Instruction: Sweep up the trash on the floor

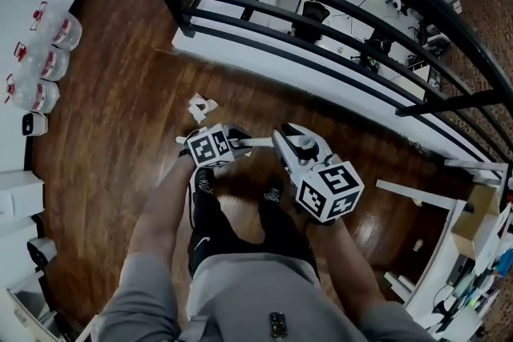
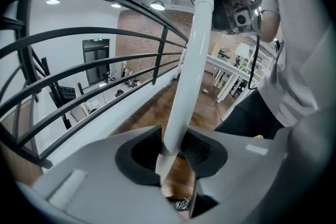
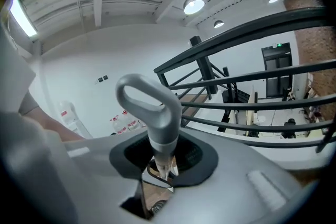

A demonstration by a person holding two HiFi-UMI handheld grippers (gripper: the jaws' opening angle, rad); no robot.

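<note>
Gripping one white pole point(image 2: 190, 76), left tongs point(image 2: 176, 159) clamped on its shaft, right tongs point(image 3: 161, 162) clamped below its grey loop end point(image 3: 149, 99); crumpled paper trash point(image 1: 200, 106) lay on the wooden floor point(image 1: 120, 140), near the left tongs

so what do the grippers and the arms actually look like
Left gripper and right gripper: light grey moulded shells, black-lined jaws. Each carries a white cube with black square markers. Person wears a grey short-sleeved top; forearms bare. No cables show.
</note>
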